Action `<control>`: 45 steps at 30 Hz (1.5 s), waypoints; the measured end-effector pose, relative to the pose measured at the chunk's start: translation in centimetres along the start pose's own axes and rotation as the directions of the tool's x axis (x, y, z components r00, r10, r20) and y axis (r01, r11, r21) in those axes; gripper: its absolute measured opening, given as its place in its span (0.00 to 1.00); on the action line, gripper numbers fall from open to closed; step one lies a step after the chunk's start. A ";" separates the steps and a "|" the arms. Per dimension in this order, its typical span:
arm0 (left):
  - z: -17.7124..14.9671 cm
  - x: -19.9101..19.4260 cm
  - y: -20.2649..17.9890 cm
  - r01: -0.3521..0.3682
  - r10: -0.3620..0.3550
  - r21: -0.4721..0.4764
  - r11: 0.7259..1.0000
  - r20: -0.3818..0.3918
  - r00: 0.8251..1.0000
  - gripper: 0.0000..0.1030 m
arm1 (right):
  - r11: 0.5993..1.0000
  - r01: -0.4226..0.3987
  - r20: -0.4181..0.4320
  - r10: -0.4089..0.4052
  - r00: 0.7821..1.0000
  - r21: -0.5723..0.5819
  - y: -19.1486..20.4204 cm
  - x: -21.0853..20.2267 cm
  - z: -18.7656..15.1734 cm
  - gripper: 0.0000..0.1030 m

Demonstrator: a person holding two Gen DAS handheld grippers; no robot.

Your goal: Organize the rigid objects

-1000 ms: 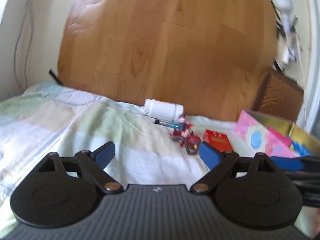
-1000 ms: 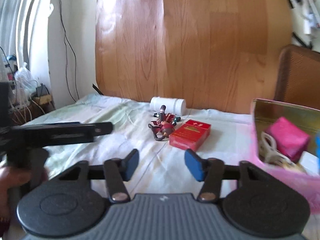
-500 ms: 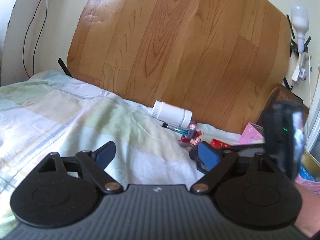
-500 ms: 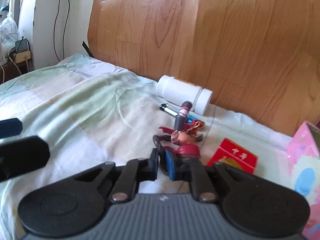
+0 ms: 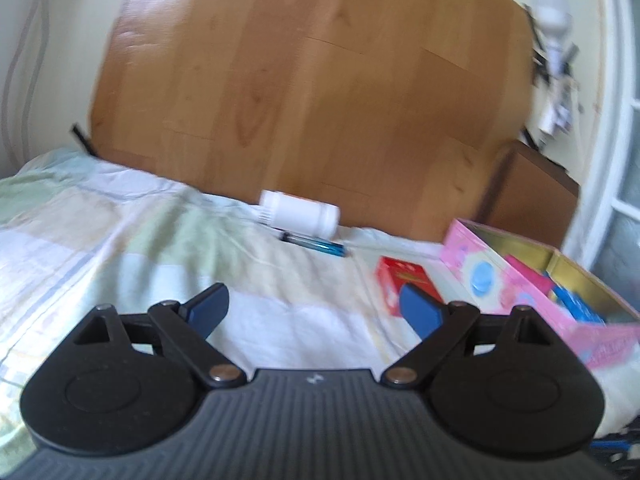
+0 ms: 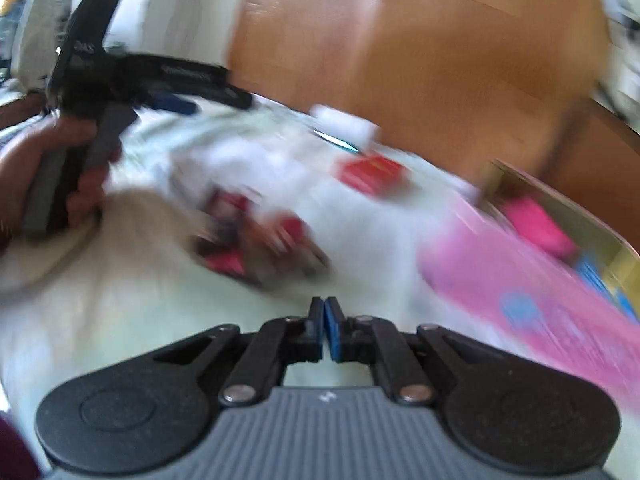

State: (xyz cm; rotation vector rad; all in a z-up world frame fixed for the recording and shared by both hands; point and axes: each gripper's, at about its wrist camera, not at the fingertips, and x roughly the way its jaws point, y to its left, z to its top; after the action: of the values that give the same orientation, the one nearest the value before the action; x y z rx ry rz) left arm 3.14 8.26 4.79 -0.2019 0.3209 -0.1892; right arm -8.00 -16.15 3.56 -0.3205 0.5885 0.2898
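My right gripper (image 6: 324, 310) is shut, its blue pads pressed together. A red and dark toy figure (image 6: 256, 240) shows as a blur just ahead of the tips and travels with them, seemingly pinched by a thin part. My left gripper (image 5: 314, 300) stands open over the sheet with nothing between its fingers; the right wrist view shows it at the upper left (image 6: 176, 100), gripped by a hand (image 6: 48, 168). A red box (image 5: 400, 280) lies by the left gripper's right finger. A white bottle (image 5: 300, 214) and a blue pen (image 5: 316, 242) lie near the headboard.
An open pink box (image 5: 516, 276) with pink and blue items inside sits at the right on the pale checked bedsheet (image 5: 120, 240). The wooden headboard (image 5: 312, 92) closes off the back. A brown cabinet (image 5: 532, 196) stands at the right.
The right gripper closed on the toy figure and pulled it away from the pen, toward the near side of the bed. The left gripper stayed open and barely moved.
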 end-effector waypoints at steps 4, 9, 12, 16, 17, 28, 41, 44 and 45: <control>-0.4 -0.9 -1.1 0.070 -0.070 0.012 0.997 -0.026 0.997 0.91 | 0.987 0.020 0.028 -0.024 0.999 0.157 -2.5 -4.0 -2.8 0.13; -1.8 -2.9 -2.4 0.160 -0.161 -0.023 0.987 -0.082 0.984 0.91 | 0.947 -0.058 0.083 0.034 0.996 0.315 -4.8 -4.2 -3.3 0.24; -2.2 -4.8 -2.9 0.193 -0.195 -0.023 0.981 -0.079 0.978 0.91 | 0.938 -0.130 0.124 0.094 0.988 0.322 -4.5 -3.8 -2.4 0.29; -2.5 -7.3 -2.6 0.306 -0.308 -0.048 0.951 -0.056 0.950 0.93 | 0.925 -0.210 0.158 0.167 0.973 0.316 -3.8 -2.5 -0.7 0.31; -2.7 -7.8 -2.7 0.330 -0.332 -0.037 0.943 -0.054 0.942 0.94 | 0.925 -0.212 0.157 0.170 0.973 0.315 -3.6 -2.2 -0.4 0.31; -4.1 -5.4 -6.4 0.417 -0.400 0.040 0.908 -0.212 0.892 0.96 | 0.860 -0.323 0.130 0.295 0.947 0.395 -3.2 2.4 2.1 0.33; -4.7 -3.2 -6.0 0.468 -0.475 -0.097 0.878 -0.285 0.832 0.62 | 0.776 -0.384 0.129 0.372 0.919 0.500 -4.4 3.6 1.1 0.15; -5.0 -3.3 -7.2 0.502 -0.507 -0.093 0.860 -0.279 0.815 0.62 | 0.783 -0.361 0.149 0.332 0.931 0.506 -4.8 1.9 0.1 0.15; -5.1 -3.2 -7.9 0.515 -0.516 -0.086 0.853 -0.287 0.807 0.62 | 0.792 -0.341 0.151 0.308 0.939 0.505 -5.0 1.2 -0.4 0.15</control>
State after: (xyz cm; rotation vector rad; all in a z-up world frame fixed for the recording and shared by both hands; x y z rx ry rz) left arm -2.76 0.50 2.80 -0.2629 0.5677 -0.7693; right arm -5.46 -20.66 3.58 0.3298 0.6384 0.4551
